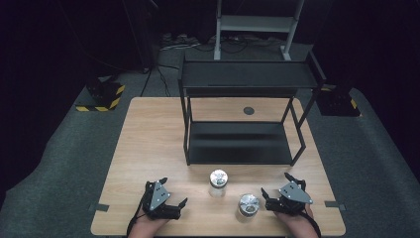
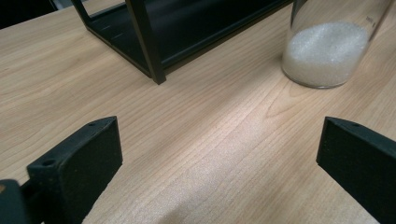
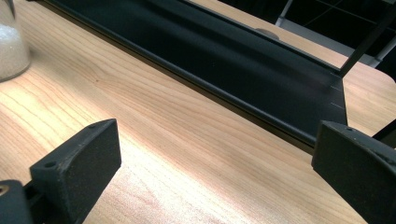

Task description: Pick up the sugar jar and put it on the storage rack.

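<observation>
Two jars [image 1: 218,181] [image 1: 248,205] overhead; left claw [image 2: 219,154] view shows one's white grains.

We found no text, label, brand or number that could be read in any of the views. The glass jar [image 2: 327,46] in the left gripper view carried a faint mark near its upper right edge, too small and blurred for us to make out. The black-and-yellow striped blocks [image 1: 101,96] on the floor in the high view bore hazard stripes, with no words on them.
</observation>
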`<state>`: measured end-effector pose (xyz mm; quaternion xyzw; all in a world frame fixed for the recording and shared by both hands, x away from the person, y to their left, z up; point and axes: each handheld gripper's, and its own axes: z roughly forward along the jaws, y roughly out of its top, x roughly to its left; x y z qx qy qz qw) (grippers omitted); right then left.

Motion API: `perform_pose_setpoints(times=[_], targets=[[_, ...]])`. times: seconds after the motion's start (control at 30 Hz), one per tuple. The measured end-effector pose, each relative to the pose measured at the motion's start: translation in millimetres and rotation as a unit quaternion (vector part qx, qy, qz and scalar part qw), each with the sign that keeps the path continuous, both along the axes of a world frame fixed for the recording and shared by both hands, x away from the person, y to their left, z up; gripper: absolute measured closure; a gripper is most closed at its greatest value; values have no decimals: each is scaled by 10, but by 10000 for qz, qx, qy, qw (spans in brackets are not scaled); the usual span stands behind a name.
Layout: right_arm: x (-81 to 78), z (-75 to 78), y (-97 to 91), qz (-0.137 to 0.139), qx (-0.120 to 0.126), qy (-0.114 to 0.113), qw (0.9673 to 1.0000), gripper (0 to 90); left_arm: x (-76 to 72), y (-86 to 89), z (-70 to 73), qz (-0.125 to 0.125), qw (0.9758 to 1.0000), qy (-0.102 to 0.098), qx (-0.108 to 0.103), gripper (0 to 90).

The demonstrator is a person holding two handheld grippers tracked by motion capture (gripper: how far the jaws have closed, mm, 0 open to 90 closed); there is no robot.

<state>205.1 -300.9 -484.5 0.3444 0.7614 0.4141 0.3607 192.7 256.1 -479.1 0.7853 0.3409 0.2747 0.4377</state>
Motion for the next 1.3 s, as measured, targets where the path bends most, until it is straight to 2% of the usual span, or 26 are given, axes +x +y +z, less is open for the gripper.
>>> perform_pose_setpoints(times=[0.2, 0.47, 0.77, 0.93, 1.07, 1.3], targets=[[-7, 2, 26, 1, -89, -22, 10000, 2, -10, -51, 11, 31, 9999, -14, 127, 7], [2, 4, 7, -29, 3, 17, 10000, 0, -13, -67, 14, 54, 9999, -15, 160, 7], [15, 14, 3, -57, 29, 58, 10000, 0, -16, -43, 6, 89, 9999, -14, 72, 6], [15, 12, 5, -91, 33, 50, 9999, 0, -17, 6, -10, 116, 9998, 31, -136, 6], [14, 10, 4, -104, 46, 48, 9999, 0, -27, 21, -3, 107, 9998, 30, -188, 5], [16, 11, 1, -92, 45, 52, 9999, 0, -104, 62, 76, 97, 9987, -153, -485, 5]])
